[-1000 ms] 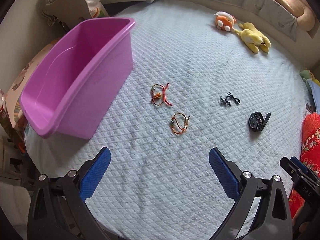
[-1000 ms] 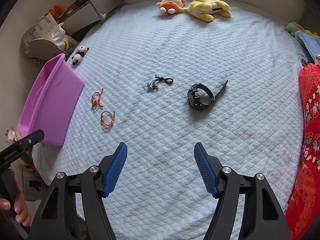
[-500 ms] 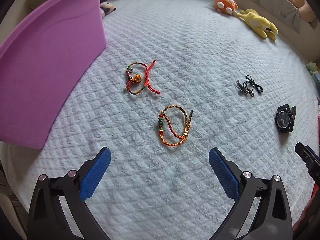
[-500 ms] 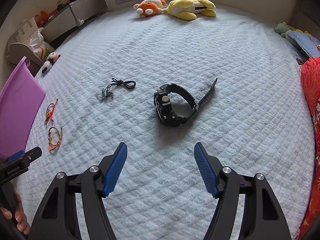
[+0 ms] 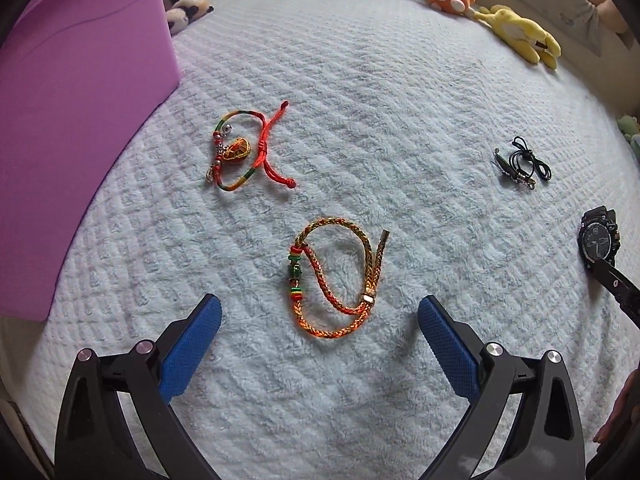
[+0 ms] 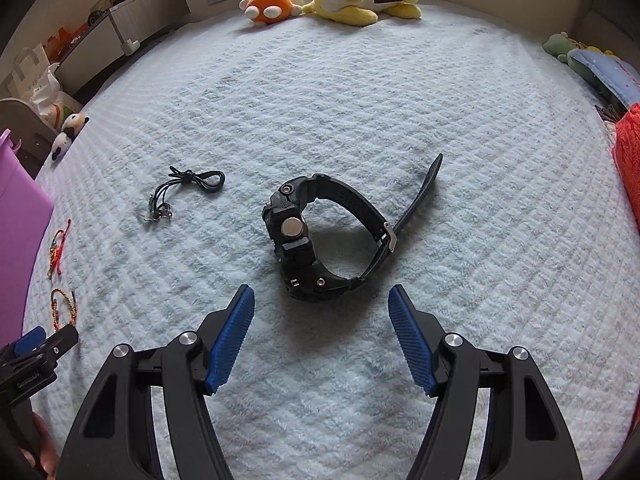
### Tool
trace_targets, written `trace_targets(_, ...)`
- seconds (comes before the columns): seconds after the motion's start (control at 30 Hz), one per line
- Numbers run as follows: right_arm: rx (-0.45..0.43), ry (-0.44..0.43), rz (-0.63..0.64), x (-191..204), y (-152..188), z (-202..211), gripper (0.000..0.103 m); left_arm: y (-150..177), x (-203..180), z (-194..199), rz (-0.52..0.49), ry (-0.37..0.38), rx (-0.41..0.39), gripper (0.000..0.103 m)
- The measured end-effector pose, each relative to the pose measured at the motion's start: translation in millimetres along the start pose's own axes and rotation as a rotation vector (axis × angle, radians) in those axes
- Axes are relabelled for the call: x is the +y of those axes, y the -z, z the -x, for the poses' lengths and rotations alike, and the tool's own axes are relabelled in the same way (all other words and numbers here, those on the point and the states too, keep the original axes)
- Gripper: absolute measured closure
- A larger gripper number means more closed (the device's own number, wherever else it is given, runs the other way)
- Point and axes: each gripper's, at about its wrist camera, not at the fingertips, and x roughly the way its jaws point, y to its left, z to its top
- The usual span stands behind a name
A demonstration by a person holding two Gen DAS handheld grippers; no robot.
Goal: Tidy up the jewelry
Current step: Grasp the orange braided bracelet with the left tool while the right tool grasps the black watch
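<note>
My left gripper (image 5: 319,312) is open and empty, just short of an orange braided bracelet (image 5: 335,276) lying between its fingertips on the pale quilt. A red cord bracelet with a charm (image 5: 244,148) lies farther off, near the purple bin (image 5: 76,120). My right gripper (image 6: 321,304) is open and empty, close in front of a black wristwatch (image 6: 320,236) lying on its side. A black cord piece (image 6: 180,192) lies to its left. The watch (image 5: 598,240) and the black cord piece (image 5: 522,162) also show in the left wrist view.
Orange (image 6: 276,2) and yellow (image 6: 360,0) plush toys lie at the far edge of the bed. A panda toy (image 6: 68,134) sits at the left edge. A red cushion (image 6: 628,152) is at the right.
Both grippers have moved forward and down: the left toward the braided bracelet, the right toward the watch. Both stay open.
</note>
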Motion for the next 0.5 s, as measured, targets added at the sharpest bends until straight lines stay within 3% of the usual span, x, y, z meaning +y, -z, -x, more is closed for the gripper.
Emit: trace_targets(0.5, -0.031, 0.028, 0.006, 2, -19, -30, 0.036, -9, -12, -16, 0.0, -0.043, -0.06, 0.006)
